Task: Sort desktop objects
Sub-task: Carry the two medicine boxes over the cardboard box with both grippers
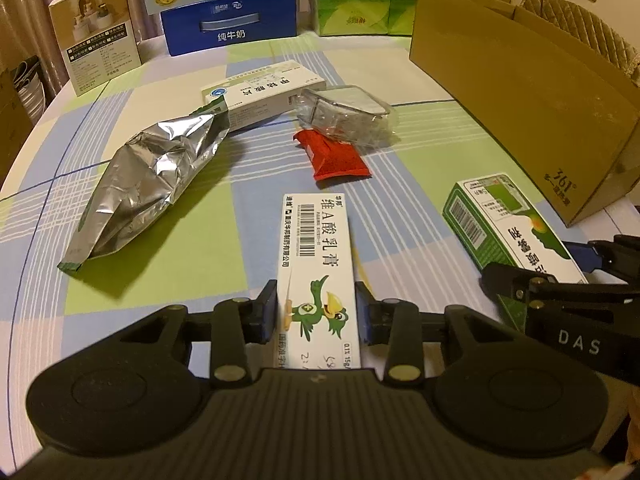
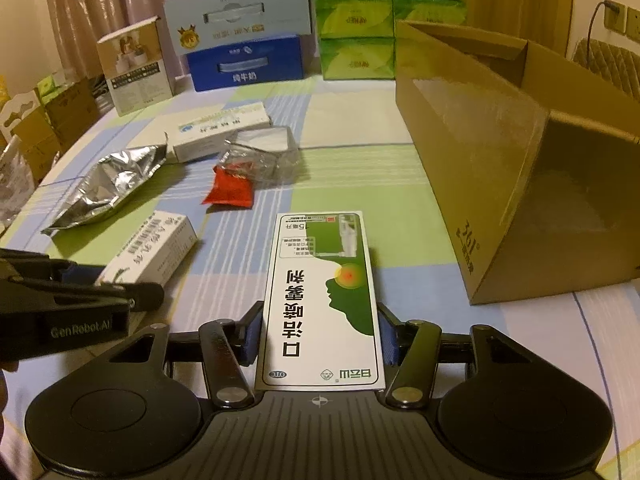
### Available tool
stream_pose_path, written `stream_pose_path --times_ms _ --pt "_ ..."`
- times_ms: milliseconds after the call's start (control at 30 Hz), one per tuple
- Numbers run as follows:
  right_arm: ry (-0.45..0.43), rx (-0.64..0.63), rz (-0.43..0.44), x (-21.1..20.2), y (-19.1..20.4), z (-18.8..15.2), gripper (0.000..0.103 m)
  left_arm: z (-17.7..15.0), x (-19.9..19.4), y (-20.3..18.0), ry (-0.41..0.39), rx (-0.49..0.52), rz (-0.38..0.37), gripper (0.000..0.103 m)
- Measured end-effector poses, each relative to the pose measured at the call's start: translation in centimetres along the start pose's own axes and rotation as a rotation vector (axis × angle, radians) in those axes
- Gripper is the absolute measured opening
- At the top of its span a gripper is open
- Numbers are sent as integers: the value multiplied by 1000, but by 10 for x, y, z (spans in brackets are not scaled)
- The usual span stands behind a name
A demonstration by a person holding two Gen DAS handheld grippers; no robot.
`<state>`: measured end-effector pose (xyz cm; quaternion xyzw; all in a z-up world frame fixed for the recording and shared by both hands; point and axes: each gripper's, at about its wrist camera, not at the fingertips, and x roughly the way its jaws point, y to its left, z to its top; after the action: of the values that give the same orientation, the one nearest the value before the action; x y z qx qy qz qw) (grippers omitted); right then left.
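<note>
White card with a green cartoon bird on it: that is the long box (image 1: 316, 276) we see clamped between the blue pads of the left gripper (image 1: 320, 312), its jaws drawn in tight against both long sides while the far end of the box reaches out over the checked tablecloth (image 1: 168, 248). In the right wrist view the right gripper (image 2: 320, 332) has a wider green-and-white box (image 2: 324, 300) between its jaws, and the blue pads (image 2: 250, 334) sit against its two edges, so we read it as gripped, the jaws only about half drawn in. Each gripper shows in the other's picture: the right one at the near right edge of the left view, the left one at the near left edge of the right view, with the two boxes side by side and near each other. Farther out on the cloth we see a crumpled silver foil bag (image 1: 148, 184) to the left, a small red packet (image 1: 336, 156) in the middle touching a clear plastic package (image 1: 348, 114) just beyond it, and a white pill box (image 1: 260, 96) lying between the foil bag and the clear package. To the right stands an open cardboard box (image 2: 500, 168), well apart from the foil bag. Along the far edge are a blue carton (image 1: 230, 22) and stacked green tissue packs (image 1: 360, 0).
</note>
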<state>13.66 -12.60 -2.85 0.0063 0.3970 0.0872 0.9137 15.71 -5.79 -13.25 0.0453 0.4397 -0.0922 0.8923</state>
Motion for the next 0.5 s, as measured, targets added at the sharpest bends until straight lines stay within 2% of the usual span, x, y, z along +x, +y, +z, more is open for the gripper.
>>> stream_pose_path --times_ms 500 --pt "-114 -1 2 -67 -5 18 52 6 -55 -11 -63 -24 -11 33"
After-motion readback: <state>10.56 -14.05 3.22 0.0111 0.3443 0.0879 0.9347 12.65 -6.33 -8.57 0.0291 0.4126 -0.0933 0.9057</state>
